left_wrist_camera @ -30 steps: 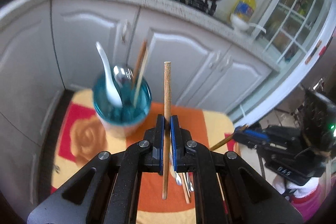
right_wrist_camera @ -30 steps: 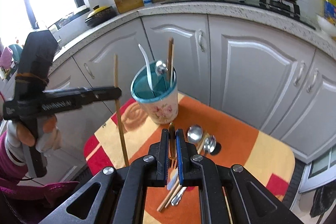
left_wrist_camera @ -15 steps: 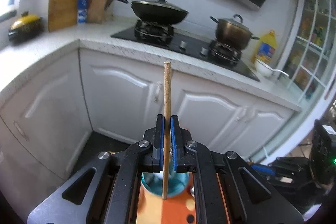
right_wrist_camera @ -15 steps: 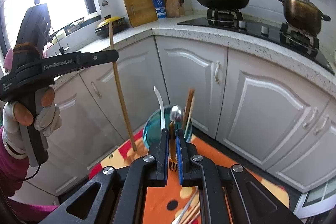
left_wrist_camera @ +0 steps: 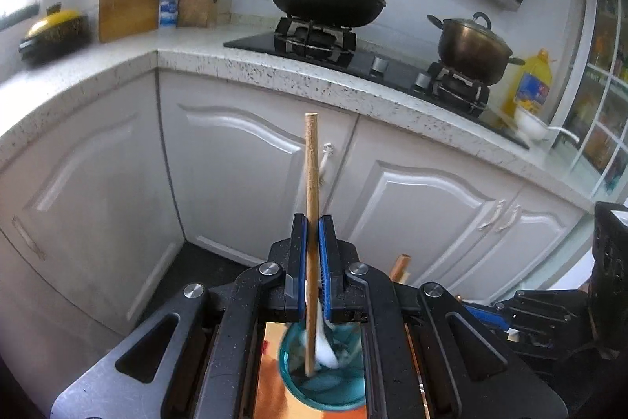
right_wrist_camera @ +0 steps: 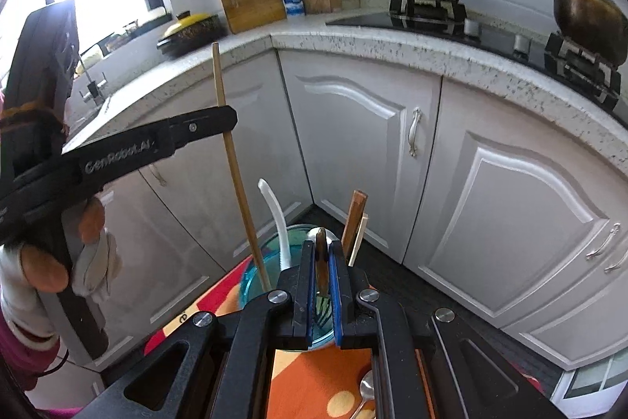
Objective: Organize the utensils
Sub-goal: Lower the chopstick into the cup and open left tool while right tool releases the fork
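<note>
My left gripper (left_wrist_camera: pixel 313 222) is shut on a long wooden chopstick (left_wrist_camera: pixel 310 163) held upright. Its lower end hangs in the mouth of the teal cup (left_wrist_camera: pixel 298 383), beside a white spoon (left_wrist_camera: pixel 325 348). In the right wrist view the left gripper (right_wrist_camera: pixel 231 116) reaches in from the left, and the chopstick (right_wrist_camera: pixel 235 163) slants down into the cup (right_wrist_camera: pixel 251 273). My right gripper (right_wrist_camera: pixel 322 246) is shut on a brown-handled fork (right_wrist_camera: pixel 321 262), tines down, just above the cup's near rim. The cup also holds the white spoon (right_wrist_camera: pixel 274 211) and two chopsticks (right_wrist_camera: pixel 355 222).
The cup stands on an orange, red and yellow cloth (right_wrist_camera: pixel 314 379) on the floor, where a metal spoon (right_wrist_camera: pixel 367 391) lies. White cabinet doors (right_wrist_camera: pixel 373 152) rise close behind. A gloved hand (right_wrist_camera: pixel 90 262) holds the left gripper. My right gripper (left_wrist_camera: pixel 549 317) shows low right.
Both grippers have moved in over the teal cup. The chopstick's lower end now sits in its mouth, and the fork hangs at its near rim. Both grips are unchanged.
</note>
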Tool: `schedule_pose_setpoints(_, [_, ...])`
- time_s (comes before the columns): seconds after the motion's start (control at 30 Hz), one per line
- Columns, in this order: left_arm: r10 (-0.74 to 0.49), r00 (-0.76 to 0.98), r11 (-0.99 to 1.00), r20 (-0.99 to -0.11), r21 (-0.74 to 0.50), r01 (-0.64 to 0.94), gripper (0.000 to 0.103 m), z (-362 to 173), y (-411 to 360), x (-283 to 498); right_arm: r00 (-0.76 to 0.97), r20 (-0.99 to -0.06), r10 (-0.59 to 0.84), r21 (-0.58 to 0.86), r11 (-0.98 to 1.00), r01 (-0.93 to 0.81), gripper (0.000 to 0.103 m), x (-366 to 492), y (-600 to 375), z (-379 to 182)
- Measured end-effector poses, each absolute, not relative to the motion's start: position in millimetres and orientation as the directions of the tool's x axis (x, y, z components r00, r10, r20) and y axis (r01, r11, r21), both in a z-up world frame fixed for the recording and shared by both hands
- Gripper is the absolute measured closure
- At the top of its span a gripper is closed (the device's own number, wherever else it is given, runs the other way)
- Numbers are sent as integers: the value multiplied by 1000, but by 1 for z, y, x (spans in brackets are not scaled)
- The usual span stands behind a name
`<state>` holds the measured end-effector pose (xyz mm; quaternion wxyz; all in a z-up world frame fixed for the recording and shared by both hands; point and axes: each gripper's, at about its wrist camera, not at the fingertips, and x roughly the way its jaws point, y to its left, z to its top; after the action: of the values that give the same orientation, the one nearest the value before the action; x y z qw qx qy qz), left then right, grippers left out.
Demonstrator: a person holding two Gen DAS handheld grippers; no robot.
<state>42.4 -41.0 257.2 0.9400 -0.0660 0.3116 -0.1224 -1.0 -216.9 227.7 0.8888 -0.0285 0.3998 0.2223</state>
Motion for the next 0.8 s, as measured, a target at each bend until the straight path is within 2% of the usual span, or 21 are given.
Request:
schedule_pose_setpoints(0.3, [-266,780,963,-566,-195,187,99,256,-42,49,538,-749,388,170,896,-411,97,17,-220,201])
schedule_pose_setpoints(0.8, [-275,679,961,-681,-208,181,99,207,-52,45,461,-789,406,220,888,-405,97,29,-213,167])
